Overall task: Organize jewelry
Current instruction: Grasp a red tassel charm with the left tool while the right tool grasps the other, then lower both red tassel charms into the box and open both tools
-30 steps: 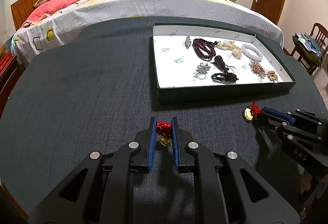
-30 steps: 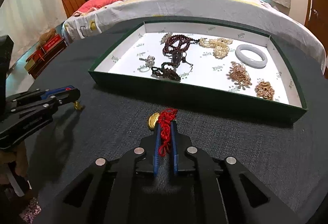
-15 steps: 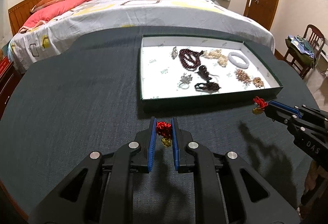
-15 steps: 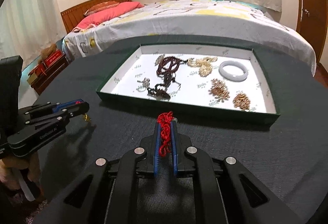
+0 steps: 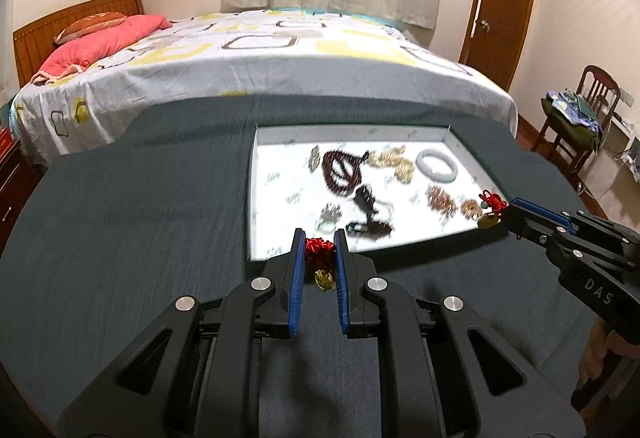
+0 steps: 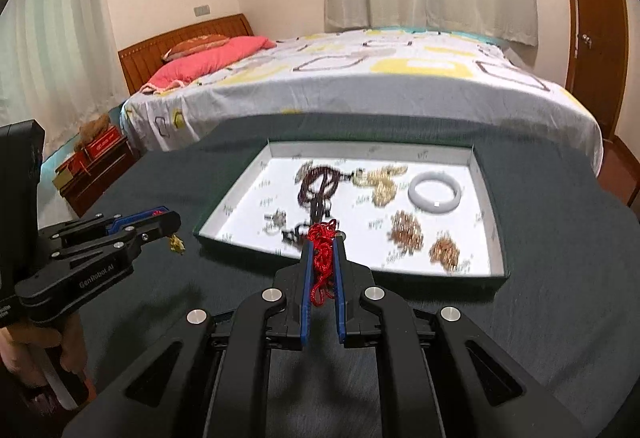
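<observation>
— Red cord, pinched in each gripper?
— Yes: the left gripper (image 5: 319, 258) clamps one red charm (image 5: 319, 252), the right gripper (image 6: 322, 258) clamps another (image 6: 321, 258), both held above the counter (image 5: 120, 217) near the tray (image 6: 486, 173), probably to drop them in.

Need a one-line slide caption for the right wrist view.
Right gripper pinching a red cord near the jewelry tray, left gripper alongside with a gold charm.
</observation>
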`<state>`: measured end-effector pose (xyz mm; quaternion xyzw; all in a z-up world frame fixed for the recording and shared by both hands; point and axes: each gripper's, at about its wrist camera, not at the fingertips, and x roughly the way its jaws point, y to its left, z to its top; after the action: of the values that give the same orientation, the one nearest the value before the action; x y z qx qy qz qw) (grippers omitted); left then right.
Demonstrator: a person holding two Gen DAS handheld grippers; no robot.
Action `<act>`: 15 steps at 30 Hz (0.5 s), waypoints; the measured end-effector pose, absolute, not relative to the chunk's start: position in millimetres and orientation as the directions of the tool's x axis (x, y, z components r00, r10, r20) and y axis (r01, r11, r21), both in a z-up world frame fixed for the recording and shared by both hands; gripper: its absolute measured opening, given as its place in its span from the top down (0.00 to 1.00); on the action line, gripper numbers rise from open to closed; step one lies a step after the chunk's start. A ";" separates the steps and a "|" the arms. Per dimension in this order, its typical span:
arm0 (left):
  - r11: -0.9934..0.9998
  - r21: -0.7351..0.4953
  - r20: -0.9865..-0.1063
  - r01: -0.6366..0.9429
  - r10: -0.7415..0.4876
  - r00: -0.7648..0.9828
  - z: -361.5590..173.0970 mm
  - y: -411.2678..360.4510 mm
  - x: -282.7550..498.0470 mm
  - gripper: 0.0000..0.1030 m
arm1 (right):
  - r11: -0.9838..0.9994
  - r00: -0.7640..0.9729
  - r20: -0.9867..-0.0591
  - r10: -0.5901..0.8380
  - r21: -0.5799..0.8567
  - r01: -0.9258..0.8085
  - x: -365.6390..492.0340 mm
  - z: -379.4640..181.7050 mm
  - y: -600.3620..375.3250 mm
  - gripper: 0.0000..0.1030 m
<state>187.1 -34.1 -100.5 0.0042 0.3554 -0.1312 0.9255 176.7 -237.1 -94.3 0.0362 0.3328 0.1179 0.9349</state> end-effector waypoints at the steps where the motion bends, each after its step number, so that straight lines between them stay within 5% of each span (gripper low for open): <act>1: 0.964 -0.090 -0.654 0.249 -0.245 0.715 -98.2 -36.6 190.6 0.86 | 0.970 0.754 -0.610 0.244 0.145 -0.196 178.8 -92.6 -237.3 0.90; 15: 0.961 -0.108 -0.625 0.256 -0.266 0.734 -84.4 -51.5 238.4 0.86 | 0.972 0.789 -0.568 0.235 0.147 -0.183 221.2 -76.6 -240.7 0.90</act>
<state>238.4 -51.5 -84.4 -0.0075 0.3366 -0.1400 0.9312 221.2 -240.7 -76.6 0.0421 0.3057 0.1106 0.9447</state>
